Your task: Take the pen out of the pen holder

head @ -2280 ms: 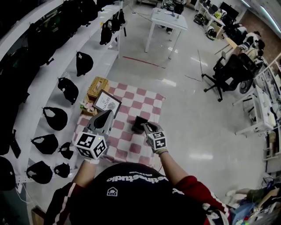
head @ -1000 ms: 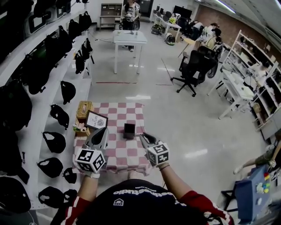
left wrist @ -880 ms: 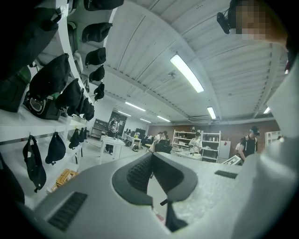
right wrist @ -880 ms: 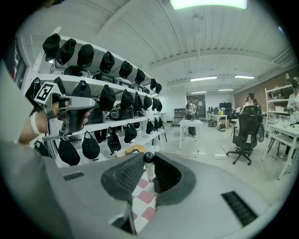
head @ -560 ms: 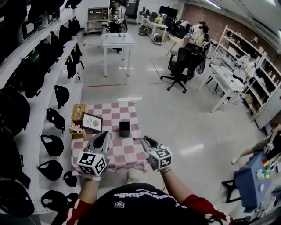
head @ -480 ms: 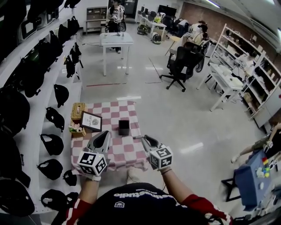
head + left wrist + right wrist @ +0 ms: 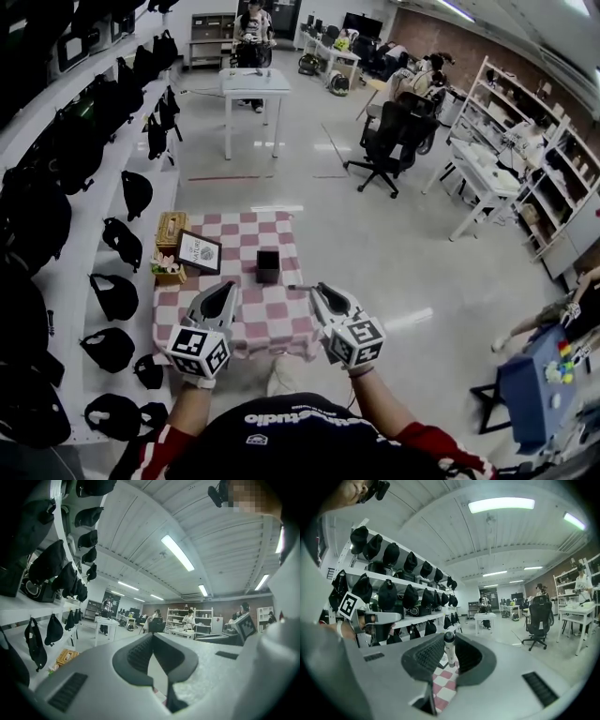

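both my arms reach fwd, elbows tucked, grippers pointing abt level over the near edge of the checked table [image 7: 267, 319].

the pen holder [image 7: 268, 266], a small dark box, sits upright on the cloth. everything below is placed from it.

right gripper [image 7: 317, 292] hangs on the near side of the pen holder, a bit to its right and apart from it. its jaws are clamped on the pen [image 7: 449, 649], partly closed w/ the shaft pinched betw the pads. in the right gripper view the pen stands upright, cap end poking above the tips. from the head view it shows as a thin line [image 7: 298, 287] off the jaw tips, outside the pen holder & not touching it.

left gripper [image 7: 226, 290] is near-left of the pen holder, also apart from it. jaw tips meet, nothing betw them.

a picture frame [image 7: 199, 251] leans just left of the pen holder.
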The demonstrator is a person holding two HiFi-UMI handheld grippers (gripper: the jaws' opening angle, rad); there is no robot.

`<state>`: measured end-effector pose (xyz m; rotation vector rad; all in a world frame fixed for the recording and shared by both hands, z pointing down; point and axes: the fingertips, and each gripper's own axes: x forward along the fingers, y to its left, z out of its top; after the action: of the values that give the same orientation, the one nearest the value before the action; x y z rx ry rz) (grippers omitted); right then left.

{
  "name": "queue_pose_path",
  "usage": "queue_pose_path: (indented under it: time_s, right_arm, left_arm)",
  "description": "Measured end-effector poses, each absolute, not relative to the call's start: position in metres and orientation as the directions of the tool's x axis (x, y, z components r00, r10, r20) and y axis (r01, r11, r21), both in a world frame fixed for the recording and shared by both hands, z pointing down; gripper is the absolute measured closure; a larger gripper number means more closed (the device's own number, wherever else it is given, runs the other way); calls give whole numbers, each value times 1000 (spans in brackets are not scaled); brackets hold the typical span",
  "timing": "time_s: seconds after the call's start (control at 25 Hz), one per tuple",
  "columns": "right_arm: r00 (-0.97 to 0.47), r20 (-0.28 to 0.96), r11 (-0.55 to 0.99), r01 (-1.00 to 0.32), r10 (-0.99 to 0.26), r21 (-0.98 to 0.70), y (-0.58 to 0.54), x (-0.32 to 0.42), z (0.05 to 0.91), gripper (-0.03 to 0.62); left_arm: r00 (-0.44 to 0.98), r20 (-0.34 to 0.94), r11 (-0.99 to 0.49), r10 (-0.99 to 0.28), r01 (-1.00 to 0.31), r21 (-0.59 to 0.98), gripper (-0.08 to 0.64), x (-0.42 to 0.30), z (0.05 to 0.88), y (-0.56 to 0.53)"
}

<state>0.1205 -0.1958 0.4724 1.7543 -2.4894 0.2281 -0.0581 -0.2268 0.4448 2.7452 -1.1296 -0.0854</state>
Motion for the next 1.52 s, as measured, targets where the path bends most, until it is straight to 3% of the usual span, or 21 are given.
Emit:
queue_pose_path:
  time_s: [0.56,1.52]
  right_arm:
    - [-333,-3,333,-942,-943,-37,-192,112,403,522]
    - [-326,21,326,-945,-945,-24,-192,104,402,522]
  left_arm:
    - [641,-49,-640,-766,-754,146,554,-97,412,-232]
    - [659,-46,-654,-751,-731,194,554,-94,420,-232]
